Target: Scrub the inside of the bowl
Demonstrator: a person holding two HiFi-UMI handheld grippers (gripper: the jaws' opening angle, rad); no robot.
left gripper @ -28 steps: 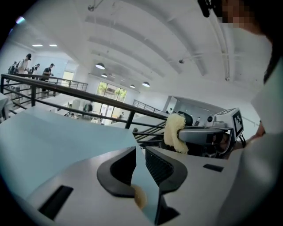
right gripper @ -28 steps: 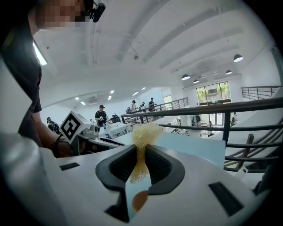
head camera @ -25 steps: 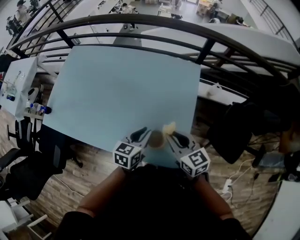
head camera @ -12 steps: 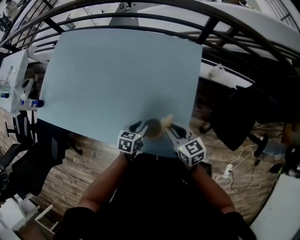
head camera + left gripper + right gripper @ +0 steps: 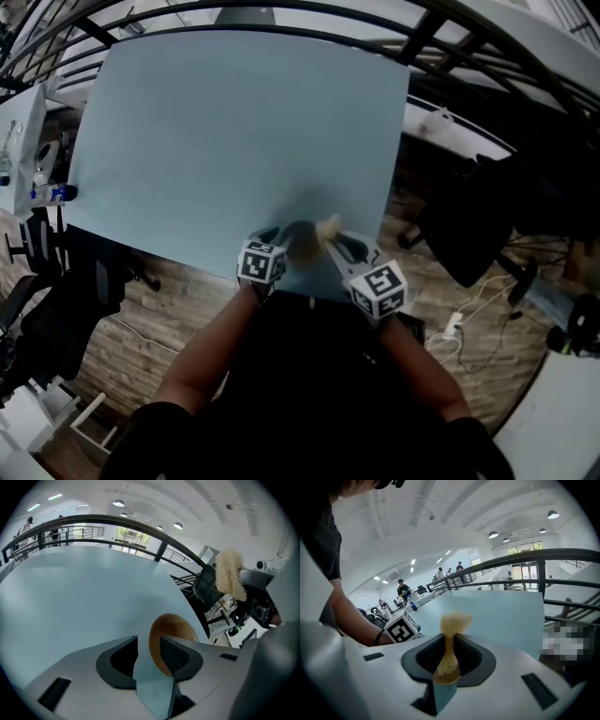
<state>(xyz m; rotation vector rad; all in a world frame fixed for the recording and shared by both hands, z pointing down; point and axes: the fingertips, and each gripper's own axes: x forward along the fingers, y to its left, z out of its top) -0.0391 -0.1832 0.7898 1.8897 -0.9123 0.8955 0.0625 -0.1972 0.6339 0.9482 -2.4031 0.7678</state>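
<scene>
A brown wooden bowl sits on the light blue table close to its near edge. My left gripper is at the bowl's left side. In the left gripper view its jaws are opening around the bowl's near rim, their pads off it, with bare table showing in the gap at my left gripper. My right gripper is shut on a pale yellow fibrous scrubber, whose tuft sticks out past the jaws. The scrubber hangs just right of the bowl, above the table.
A dark curved railing runs behind the table's far edge. Office chairs and cables stand on the wood floor to the right, more chairs to the left. The bowl is near the table's front right corner.
The head view has tipped down and the table fills more of it. Both grippers have drawn closer together around the bowl, which stays at the near edge.
</scene>
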